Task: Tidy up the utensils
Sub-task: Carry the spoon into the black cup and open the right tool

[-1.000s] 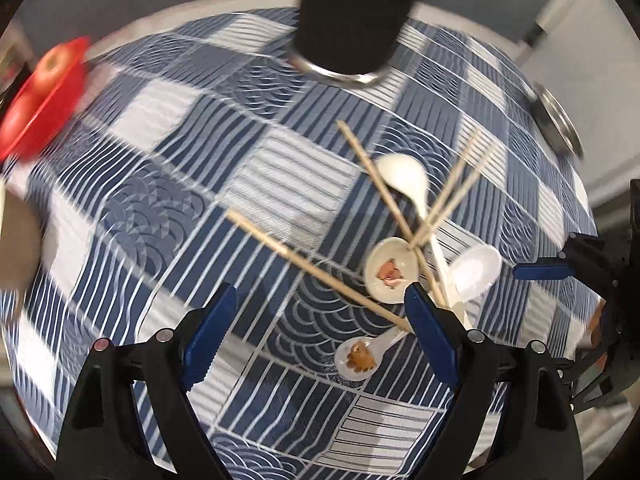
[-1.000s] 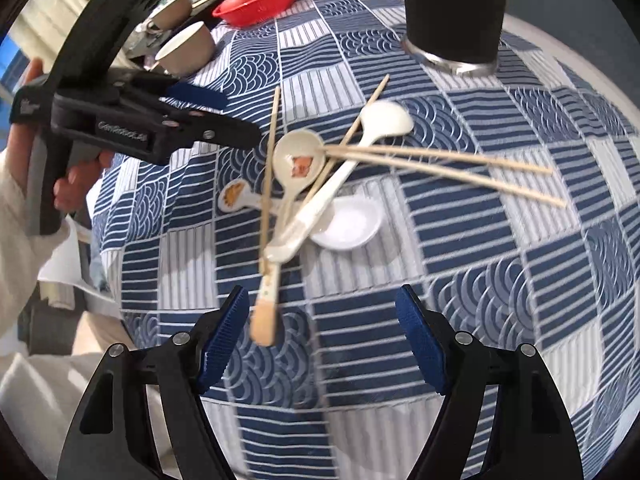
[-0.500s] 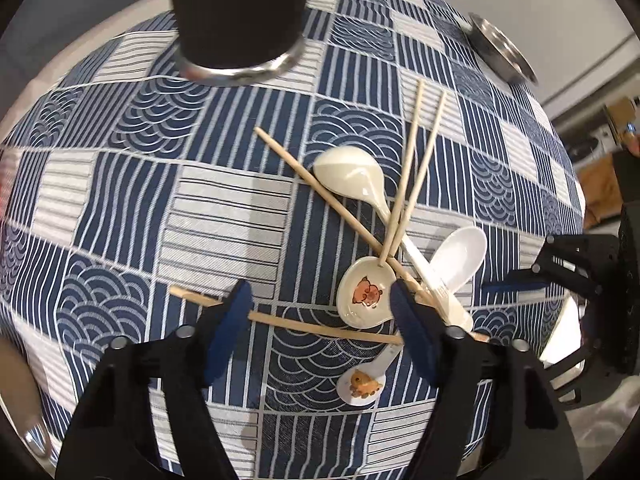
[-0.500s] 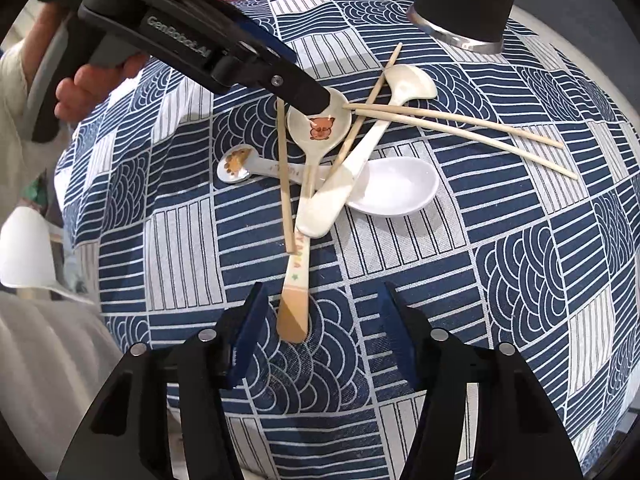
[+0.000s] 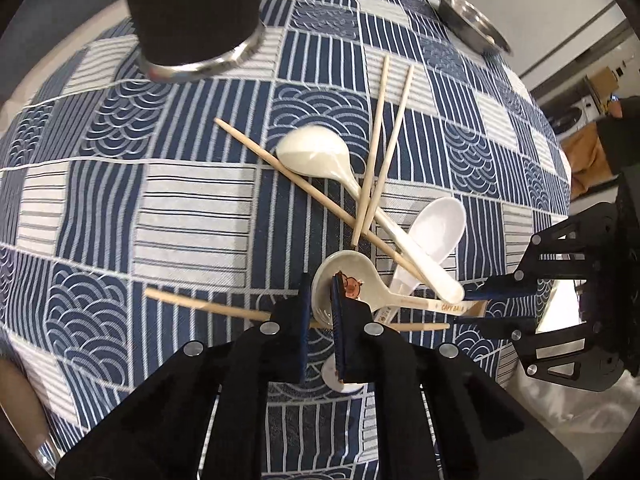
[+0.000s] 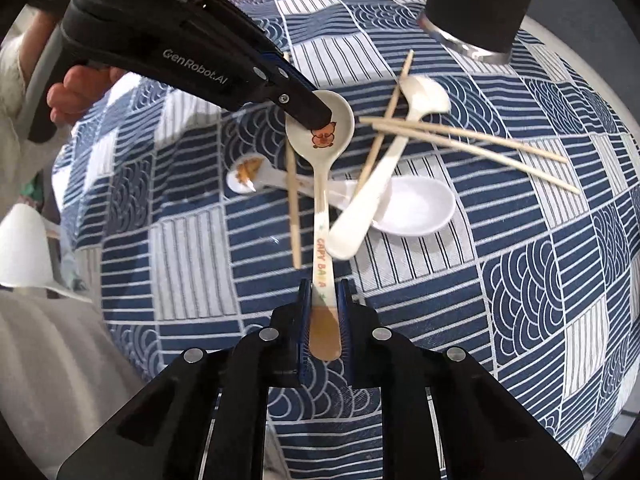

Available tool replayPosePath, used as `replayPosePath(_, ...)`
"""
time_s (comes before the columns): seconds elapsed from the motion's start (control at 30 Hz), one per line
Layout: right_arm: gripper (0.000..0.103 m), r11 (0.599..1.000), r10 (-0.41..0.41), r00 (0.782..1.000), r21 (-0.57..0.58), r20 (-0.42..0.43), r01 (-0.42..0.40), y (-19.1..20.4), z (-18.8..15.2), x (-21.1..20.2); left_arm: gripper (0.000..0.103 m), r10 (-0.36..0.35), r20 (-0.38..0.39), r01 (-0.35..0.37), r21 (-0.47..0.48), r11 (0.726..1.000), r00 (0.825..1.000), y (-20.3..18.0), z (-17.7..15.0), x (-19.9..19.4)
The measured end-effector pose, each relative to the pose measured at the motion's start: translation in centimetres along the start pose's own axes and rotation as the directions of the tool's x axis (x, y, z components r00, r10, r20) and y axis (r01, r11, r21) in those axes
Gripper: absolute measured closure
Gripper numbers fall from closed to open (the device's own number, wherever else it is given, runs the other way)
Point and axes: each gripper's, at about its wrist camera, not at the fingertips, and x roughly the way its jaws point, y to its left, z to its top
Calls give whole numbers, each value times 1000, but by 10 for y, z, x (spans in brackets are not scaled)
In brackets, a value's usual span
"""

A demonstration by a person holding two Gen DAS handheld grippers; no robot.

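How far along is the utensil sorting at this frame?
Nothing looks sorted yet. In hand: the capybara spoon, with the left tongs shut on its bowl rim and the right tongs shut on its handle end. Left: the cream spoon, white spoon, a small printed spoon and the chopsticks lie heaped on the tablecloth. The black holder stands apart.

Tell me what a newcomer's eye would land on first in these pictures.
First, the cartoon spoon at the middle of the heap: the left gripper pinches its bowl rim while the right gripper clamps its handle end. Around it, chopsticks and white spoons lie crisscrossed on the blue patchwork cloth. A black cup stands at the far edge.
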Motion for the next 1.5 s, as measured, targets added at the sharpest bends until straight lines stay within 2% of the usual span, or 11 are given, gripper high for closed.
replayPosePath(0.13, 90, 999, 36, 999, -17, 32, -36, 2, 6, -11, 93, 18, 29, -17, -21, 1000, 999, 3, -5, -20)
replayPosePath(0.23, 90, 997, 73, 995, -33, 65, -71, -2, 12, -24, 94, 31, 34, -28, -84, 996, 999, 11, -5, -35)
replayPosePath(0.33, 91, 994, 95, 990, -64, 101, -88, 0, 20, -38, 95, 66, 67, -60, -88, 994, 996, 12, -4, -57)
replayPosePath(0.6, 91, 989, 101, 977, -125, 190, -78, -8, 52, -70, 96, 159, 127, -147, -96, 984, 979, 13, 15, -108)
replayPosePath(0.7, 91, 987, 107, 970, -145, 219, -76, -13, 60, -81, 96, 226, 167, -220, -52, 974, 960, 1, 27, -130)
replayPosePath(0.9, 91, 983, 84, 951, -181, 297, -30, -21, 84, -108, 97, 293, 231, -294, -28, 955, 928, -7, 50, -171)
replayPosePath(1.27, 91, 987, 41, 909, -159, 415, 29, -46, 130, -142, 98, 358, 325, -381, 7, 925, 875, -20, 89, -229)
replayPosePath(1.37, 91, 988, 22, 893, -145, 450, 48, -51, 142, -152, 97, 359, 349, -388, 13, 922, 865, -21, 101, -244)
replayPosePath(1.5, 91, 987, -3, 871, -141, 490, 83, -57, 160, -171, 97, 384, 374, -428, 40, 903, 844, -24, 116, -263)
